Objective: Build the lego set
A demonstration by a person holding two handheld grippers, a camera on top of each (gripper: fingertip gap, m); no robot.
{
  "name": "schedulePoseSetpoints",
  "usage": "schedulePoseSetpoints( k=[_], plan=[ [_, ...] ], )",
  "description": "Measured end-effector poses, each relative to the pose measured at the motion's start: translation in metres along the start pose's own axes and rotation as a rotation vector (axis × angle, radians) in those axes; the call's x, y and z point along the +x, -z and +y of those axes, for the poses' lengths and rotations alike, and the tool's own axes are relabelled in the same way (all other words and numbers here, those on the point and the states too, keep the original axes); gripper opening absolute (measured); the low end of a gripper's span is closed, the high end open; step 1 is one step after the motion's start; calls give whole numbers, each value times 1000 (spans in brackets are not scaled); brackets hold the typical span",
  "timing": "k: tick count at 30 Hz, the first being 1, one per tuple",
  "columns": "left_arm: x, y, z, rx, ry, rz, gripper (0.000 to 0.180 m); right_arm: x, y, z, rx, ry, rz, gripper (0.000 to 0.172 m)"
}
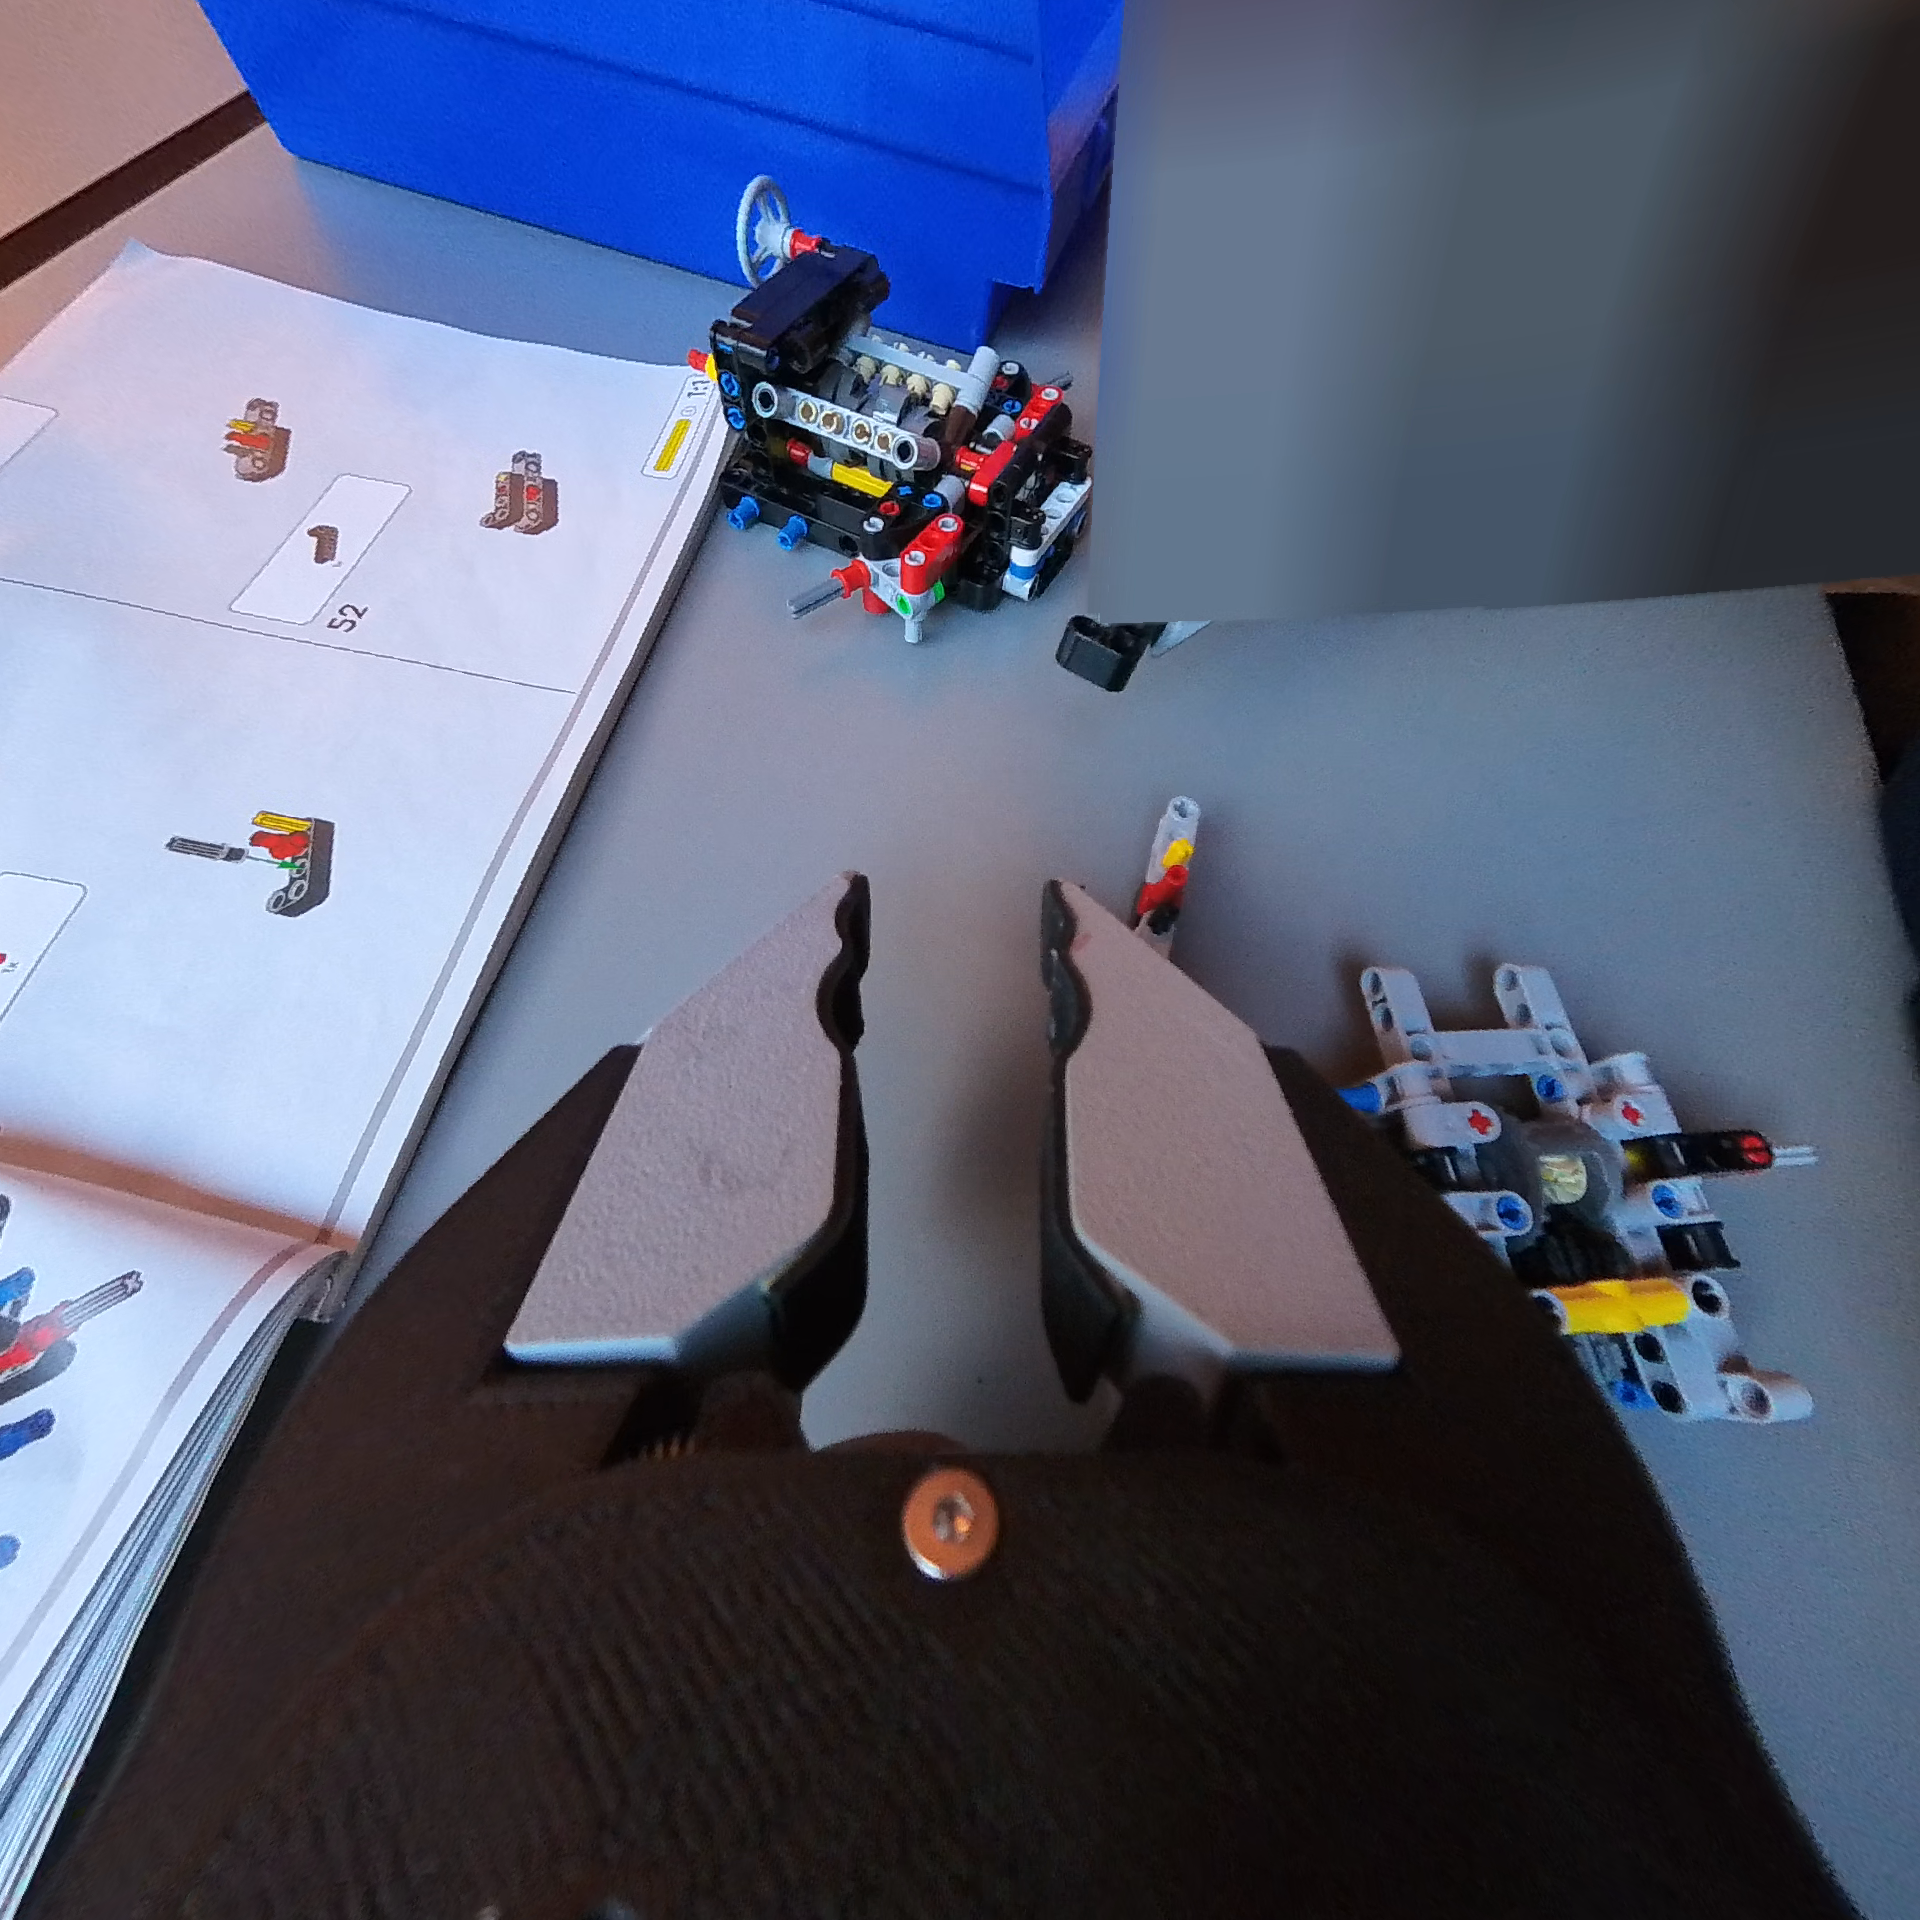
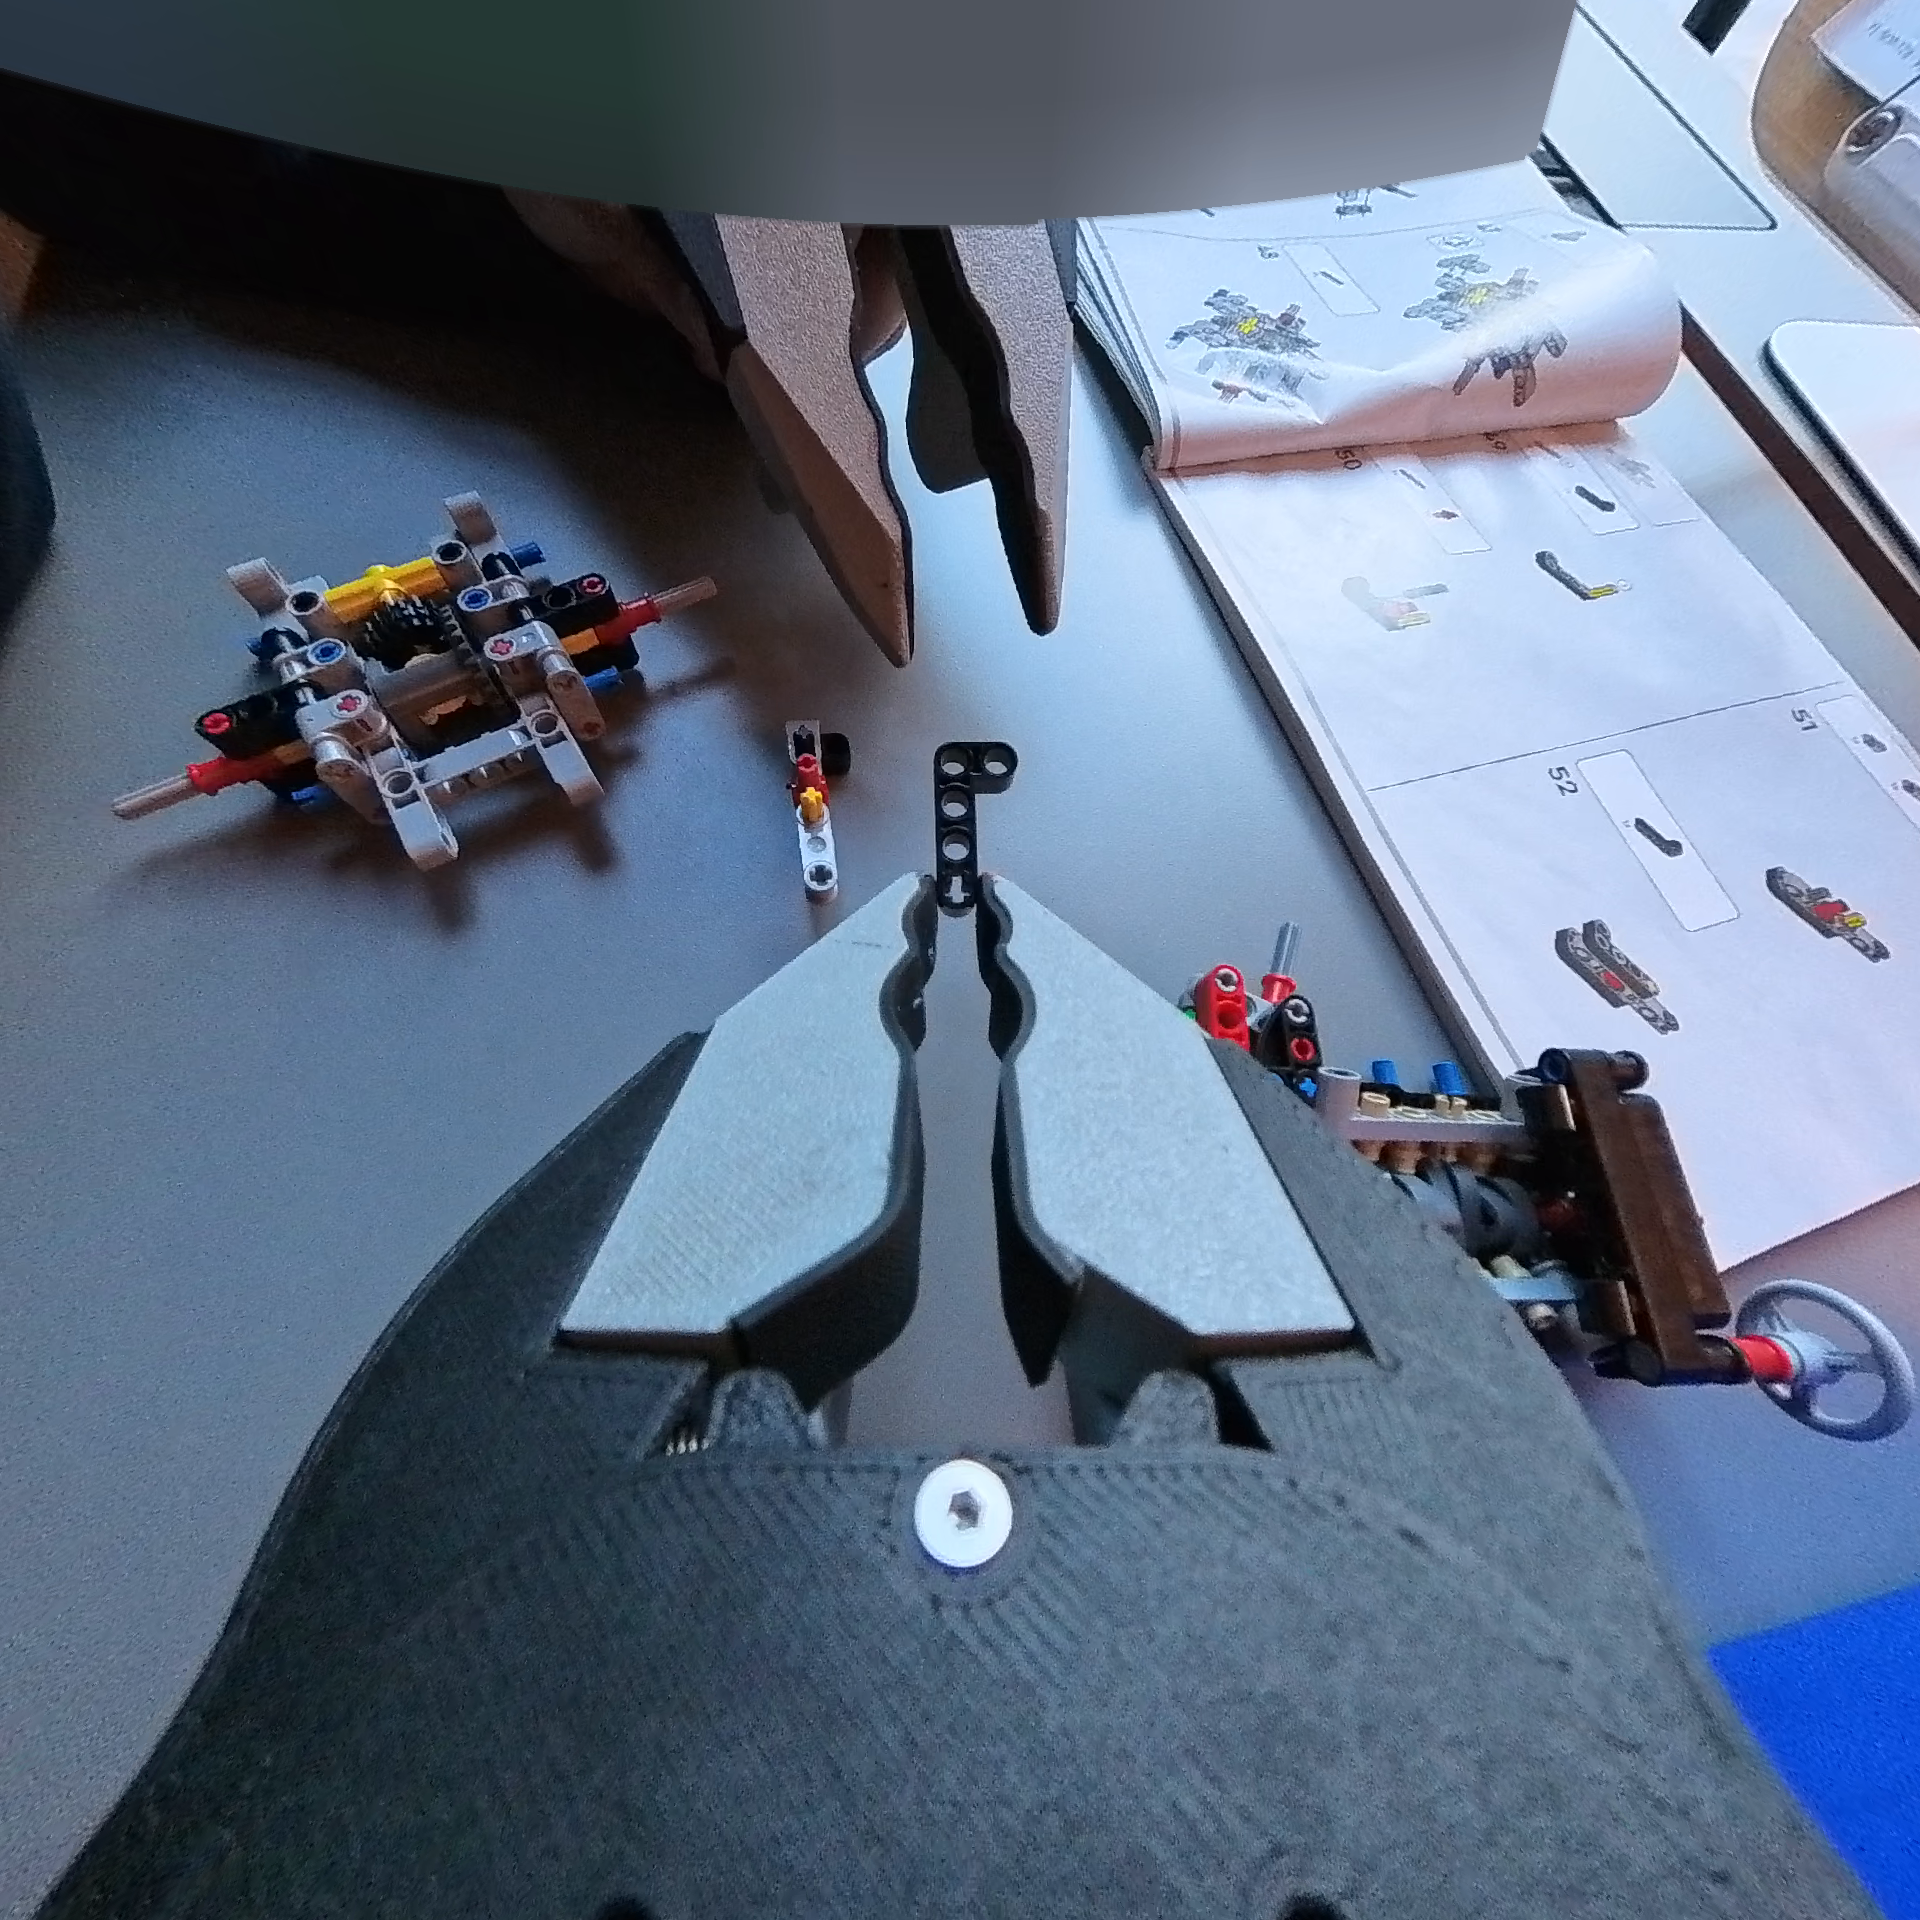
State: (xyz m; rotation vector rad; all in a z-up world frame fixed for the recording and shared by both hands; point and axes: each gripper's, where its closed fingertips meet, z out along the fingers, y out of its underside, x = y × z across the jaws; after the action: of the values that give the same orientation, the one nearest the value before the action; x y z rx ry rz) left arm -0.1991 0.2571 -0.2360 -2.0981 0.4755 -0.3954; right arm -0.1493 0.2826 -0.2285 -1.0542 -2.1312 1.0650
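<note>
At centre frame, the right tool [image 2: 957, 878] pinches the near end of a black L-shaped beam [image 2: 964, 805] between both pads. Just left, a small white beam with red and yellow pins [image 2: 814, 821] lies on the tabletop [image 2: 416, 1091]. Beyond, the left tool [image 2: 971, 639] hangs empty, its fingers apart.

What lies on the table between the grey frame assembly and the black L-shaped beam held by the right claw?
In the right wrist view, one small white beam with red and yellow pins lies between the grey frame assembly and the black L-shaped beam in the right claw.
</note>
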Motion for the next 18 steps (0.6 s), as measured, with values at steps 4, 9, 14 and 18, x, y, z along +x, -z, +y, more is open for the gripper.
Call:
schedulePoseSetpoints(
  k=[4, 9, 14, 18],
  plan=[
    [0, 0, 0, 0, -3, 0, 31, 1, 0, 0, 8, -22, -9, 4],
    [0, 0, 0, 1, -5, -1, 30, 3, 1, -1, 31, -57, -22, 4],
    [1, 0, 0, 0, -8, -3, 31, 3, 2, -3, 38, -63, -23, 4],
    [1, 0, 1, -3, -12, -5, 31, 2, 2, -3, 37, -61, -22, 4]
  ],
)
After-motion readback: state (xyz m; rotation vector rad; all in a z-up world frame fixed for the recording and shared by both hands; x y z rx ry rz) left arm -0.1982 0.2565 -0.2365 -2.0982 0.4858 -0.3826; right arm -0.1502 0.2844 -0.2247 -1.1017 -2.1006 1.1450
